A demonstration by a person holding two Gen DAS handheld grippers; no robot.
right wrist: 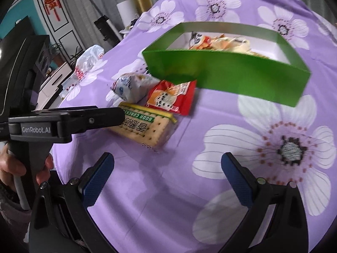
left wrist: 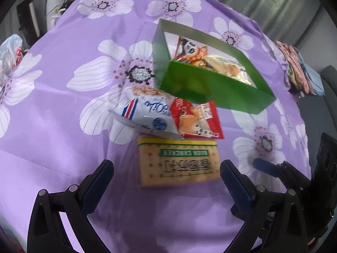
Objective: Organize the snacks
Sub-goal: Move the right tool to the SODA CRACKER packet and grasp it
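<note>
A green box sits on the purple flowered cloth and holds several snack packs. In front of it lie a white and blue pack, a red pack and a yellow cracker pack. My left gripper is open and empty, its fingers on either side of the cracker pack's near end, above it. My right gripper is open and empty over bare cloth, right of the cracker pack. The left gripper's body shows in the right wrist view.
The table's purple cloth drops off at the far and right edges. A white plastic bag lies at the left edge. Folded patterned fabric sits at the far right. Furniture and curtains stand beyond.
</note>
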